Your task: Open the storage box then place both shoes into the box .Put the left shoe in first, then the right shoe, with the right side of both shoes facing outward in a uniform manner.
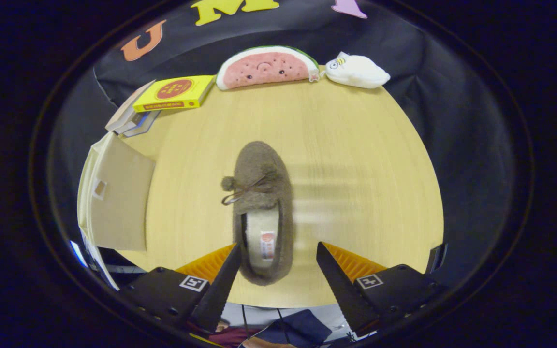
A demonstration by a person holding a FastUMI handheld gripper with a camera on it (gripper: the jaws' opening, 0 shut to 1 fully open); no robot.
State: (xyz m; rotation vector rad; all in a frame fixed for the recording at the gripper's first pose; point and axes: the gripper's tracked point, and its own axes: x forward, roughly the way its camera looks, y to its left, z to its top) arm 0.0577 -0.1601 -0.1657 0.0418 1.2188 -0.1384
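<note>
Pale wood bench [356,145] carries everything. Your fingers [278,263] are spread wide and hold nothing. Brown fuzzy shoe [262,193] lies with its heel between them, toe pointing away, touching neither. Storage box [114,193] sits off to the left with its flap open. Beyond the shoe: yellow book [174,93], watermelon plush [266,67], white plush [358,71].

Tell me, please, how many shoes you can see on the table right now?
1. The furry shoe lies on the wooden table, its heel between the open tongs, toe pointing away. A second shoe may be hidden.
</note>
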